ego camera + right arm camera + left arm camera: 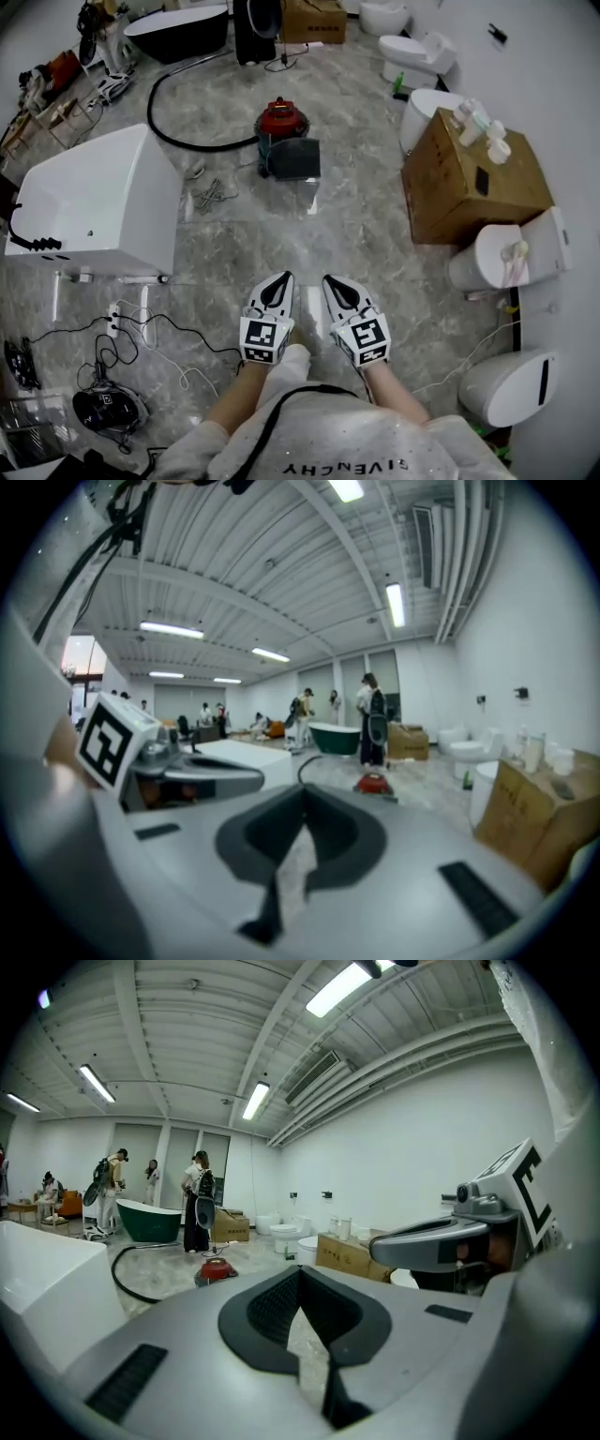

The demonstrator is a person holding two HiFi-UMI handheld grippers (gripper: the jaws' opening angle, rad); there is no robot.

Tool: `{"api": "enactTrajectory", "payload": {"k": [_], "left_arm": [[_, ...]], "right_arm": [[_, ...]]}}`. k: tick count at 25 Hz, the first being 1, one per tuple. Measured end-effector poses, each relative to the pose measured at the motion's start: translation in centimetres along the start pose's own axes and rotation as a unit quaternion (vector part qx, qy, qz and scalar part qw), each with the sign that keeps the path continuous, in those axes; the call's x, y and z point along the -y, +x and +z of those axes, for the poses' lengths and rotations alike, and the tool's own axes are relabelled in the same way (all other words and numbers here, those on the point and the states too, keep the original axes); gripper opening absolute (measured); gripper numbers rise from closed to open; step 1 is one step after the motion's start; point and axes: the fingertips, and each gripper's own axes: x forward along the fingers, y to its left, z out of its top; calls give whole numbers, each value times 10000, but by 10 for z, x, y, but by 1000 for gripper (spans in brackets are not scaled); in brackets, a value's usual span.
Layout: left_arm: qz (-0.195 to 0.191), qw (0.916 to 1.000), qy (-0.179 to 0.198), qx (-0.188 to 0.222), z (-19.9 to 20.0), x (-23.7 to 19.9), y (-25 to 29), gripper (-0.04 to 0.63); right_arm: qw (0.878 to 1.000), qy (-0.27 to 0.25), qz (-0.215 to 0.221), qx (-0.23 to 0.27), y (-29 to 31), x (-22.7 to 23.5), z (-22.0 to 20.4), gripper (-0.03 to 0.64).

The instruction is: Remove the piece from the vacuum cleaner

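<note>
Head view: vacuum (281, 120), red-topped canister on floor (356, 234) well ahead, likely rigid and weighty, its dark boxy piece (295, 159) best gripped by the edges; left tongs (279, 283), right tongs (334, 284) closed, empty.

The small red-lidded round vacuum cleaner (281, 120) is partly covered by a dark square panel (296, 158) in front of it, and its fittings are too small to make out. The glossy black oval bathtub (178, 28) is cut off by the top edge. The right gripper view is soft and blurred throughout.
</note>
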Motion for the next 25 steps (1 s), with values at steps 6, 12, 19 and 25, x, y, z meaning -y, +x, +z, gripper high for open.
{"api": "enactTrajectory", "payload": {"k": [6, 12, 19, 25], "left_arm": [[-7, 10000, -24, -43, 5, -45, 38, 21], [3, 9999, -107, -34, 10, -71, 63, 21], [48, 9997, -185, -160, 5, -90, 93, 21], [197, 9996, -128, -155, 12, -128, 138, 21]], "right_arm": [[9999, 50, -35, -158, 50, 20, 2, 14], [9998, 39, -48, -197, 79, 34, 13, 14], [9996, 144, -38, -245, 113, 67, 15, 14], [9997, 66, 172, -175, 168, 100, 30, 14]]}}
